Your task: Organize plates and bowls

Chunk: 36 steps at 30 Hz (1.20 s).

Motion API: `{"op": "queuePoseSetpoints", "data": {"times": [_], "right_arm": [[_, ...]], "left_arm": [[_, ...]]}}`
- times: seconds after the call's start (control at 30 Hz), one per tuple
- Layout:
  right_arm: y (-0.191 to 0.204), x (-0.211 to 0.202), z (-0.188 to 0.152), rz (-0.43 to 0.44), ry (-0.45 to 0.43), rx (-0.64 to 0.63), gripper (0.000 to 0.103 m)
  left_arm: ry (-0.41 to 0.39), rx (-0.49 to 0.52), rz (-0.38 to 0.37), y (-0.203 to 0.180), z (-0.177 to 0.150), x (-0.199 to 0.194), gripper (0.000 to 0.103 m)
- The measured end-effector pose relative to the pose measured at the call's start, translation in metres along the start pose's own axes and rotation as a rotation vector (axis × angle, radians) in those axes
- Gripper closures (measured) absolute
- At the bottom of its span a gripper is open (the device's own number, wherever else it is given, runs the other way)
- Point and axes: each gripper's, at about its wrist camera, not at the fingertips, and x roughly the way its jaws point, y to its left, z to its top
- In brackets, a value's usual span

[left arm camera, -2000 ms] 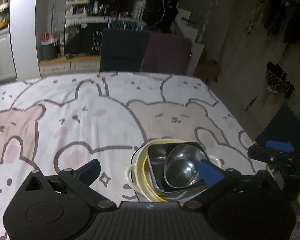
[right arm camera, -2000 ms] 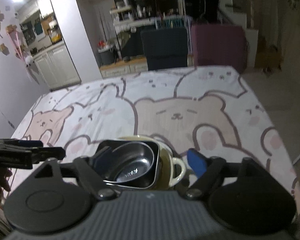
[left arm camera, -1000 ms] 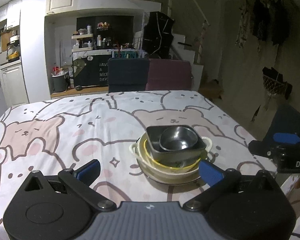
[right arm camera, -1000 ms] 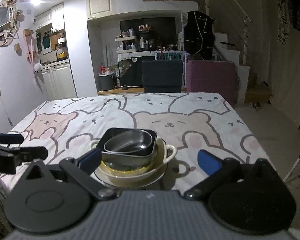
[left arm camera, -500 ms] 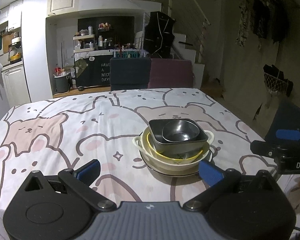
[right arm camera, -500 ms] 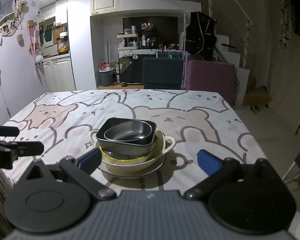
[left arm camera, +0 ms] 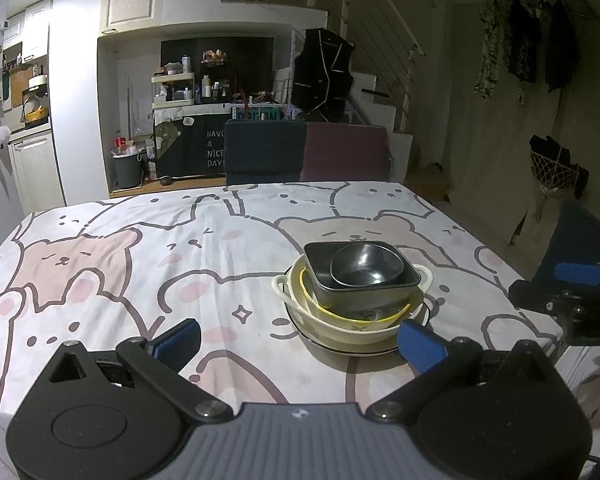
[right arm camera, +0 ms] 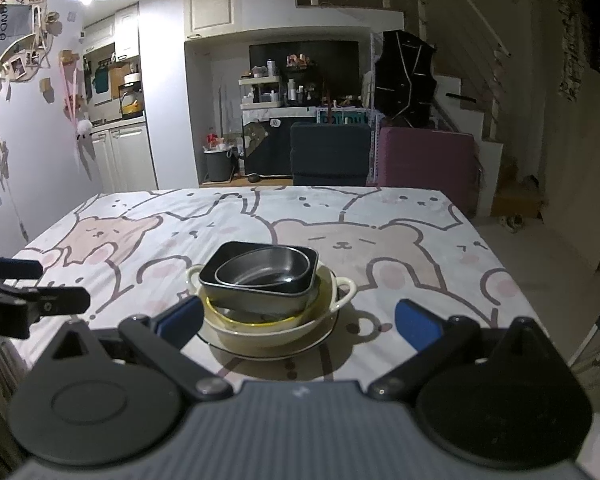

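Both claws stood wide open and held nothing. The left claw (left arm camera: pixel 298 340) hung over the near edge of the counter (left arm camera: pixel 148 240), its blue pads apart, with the stack of dishes just beyond its right pad. The right claw (right arm camera: pixel 298 320) hung over the same near edge, and the stack sat between its two spread fingers, touching neither.

The stack stood alone on the bear-print cloth (right arm camera: pixel 380 240), toward the near right part of the counter. From the bottom up: a flat plate (left arm camera: pixel 340 346) on the cloth, a cream two-handled bowl (left arm camera: pixel 340 326) on the plate, a yellow rim showing inside that bowl, a dark square dish (left arm camera: pixel 364 294) sitting slightly tilted, and a round steel bowl (left arm camera: pixel 366 266) nested in the dish. In the right wrist view the same order held: plate (right arm camera: pixel 300 350), cream bowl (right arm camera: pixel 260 338), square dish (right arm camera: pixel 260 292), steel bowl (right arm camera: pixel 268 272).

Two chairs, one dark (left arm camera: pixel 264 152) and one plum (left arm camera: pixel 346 152), stood at the far edge of the counter.
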Motion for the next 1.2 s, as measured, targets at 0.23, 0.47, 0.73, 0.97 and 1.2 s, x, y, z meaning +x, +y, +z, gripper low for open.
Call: {"op": "queuePoseSetpoints", "data": {"times": [0.23, 0.47, 0.73, 0.97, 1.2], "right_arm": [[0.0020, -0.0010, -0.0020, 0.007, -0.007, 0.005, 0.000], [0.0035, -0.0019, -0.0024, 0.005, -0.010, 0.018, 0.000], [0.0050, -0.0027, -0.0033, 0.008, -0.015, 0.024, 0.000], [0.0051, -0.0031, -0.0036, 0.010, -0.014, 0.024, 0.000], [0.0053, -0.0032, -0.0036, 0.010, -0.015, 0.025, 0.000]], "left_arm": [[0.001, 0.000, -0.001, 0.0017, -0.0003, 0.0001, 0.000], [0.000, -0.001, -0.003, 0.0024, -0.0006, 0.0000, 0.000], [0.001, 0.000, -0.002, 0.0030, -0.0007, -0.0001, 0.000], [0.004, 0.001, -0.002, 0.0035, -0.0018, 0.0002, 0.000], [0.003, 0.002, -0.003, 0.0037, -0.0019, 0.0002, 0.000]]}}
